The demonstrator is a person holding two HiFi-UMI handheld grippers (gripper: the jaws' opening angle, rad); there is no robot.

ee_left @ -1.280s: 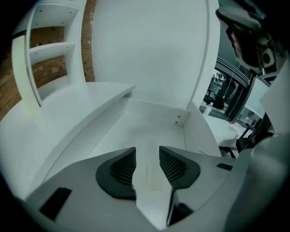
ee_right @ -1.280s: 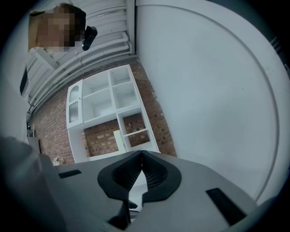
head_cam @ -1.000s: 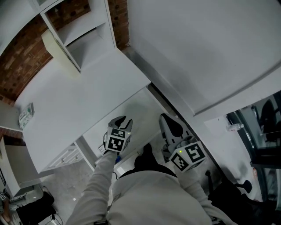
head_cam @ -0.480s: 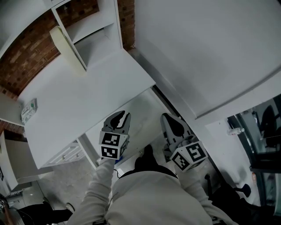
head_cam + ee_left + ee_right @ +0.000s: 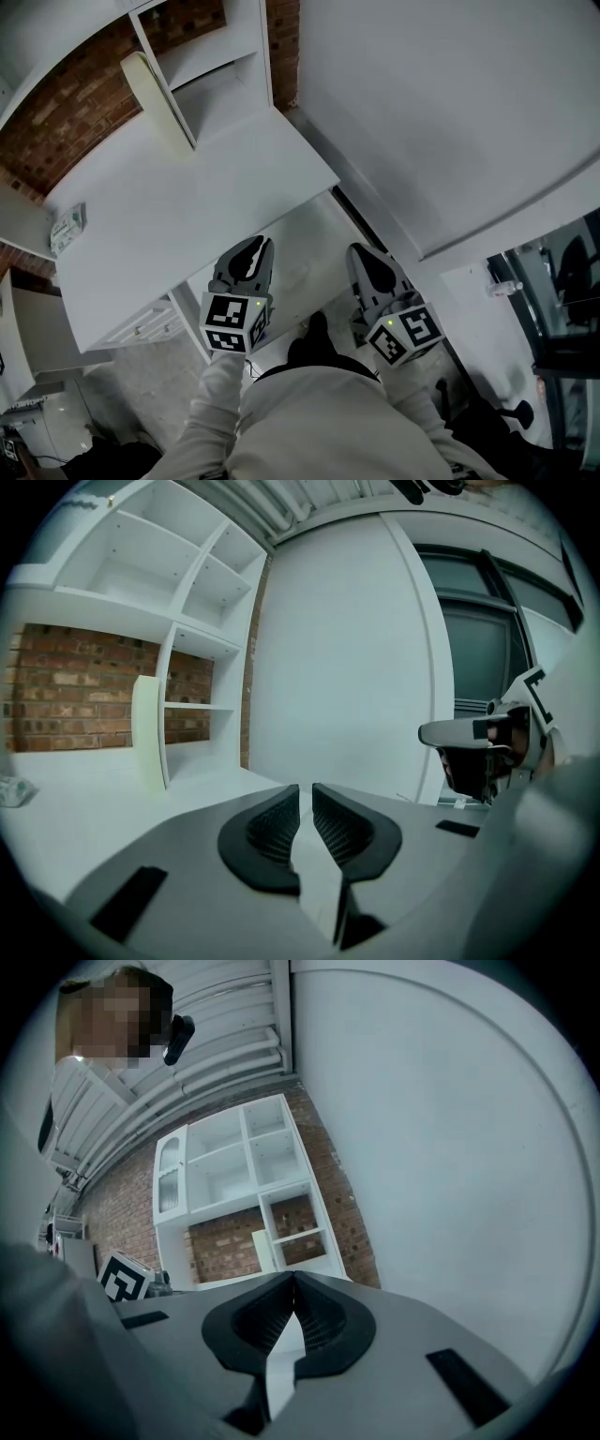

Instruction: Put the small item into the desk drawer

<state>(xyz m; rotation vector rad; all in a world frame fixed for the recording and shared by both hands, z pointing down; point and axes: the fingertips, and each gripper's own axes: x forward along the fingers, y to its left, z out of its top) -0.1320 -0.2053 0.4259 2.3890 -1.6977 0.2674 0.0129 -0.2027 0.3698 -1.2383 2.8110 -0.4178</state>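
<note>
The small item point(image 5: 67, 228), a pale packet, lies at the far left end of the white desk point(image 5: 187, 206); in the left gripper view the item point(image 5: 11, 789) shows at the left edge. Drawer fronts point(image 5: 141, 328) sit under the desk's left part. My left gripper point(image 5: 260, 246) hovers at the desk's near edge, well to the right of the item. Its jaws point(image 5: 306, 787) are closing, with a thin gap and nothing between them. The right gripper point(image 5: 358, 251) is held beside it, its tips point(image 5: 293, 1277) together and empty.
White shelving point(image 5: 216, 56) stands on the back of the desk against a brick wall, and a cream board point(image 5: 155, 98) leans upright at its side. A large white panel point(image 5: 450, 122) rises on the right. A dark window point(image 5: 562, 281) is far right.
The left gripper's jaws have drawn much closer together and it has sunk a little toward the person. The right gripper has hardly moved. The head view has shifted slightly.
</note>
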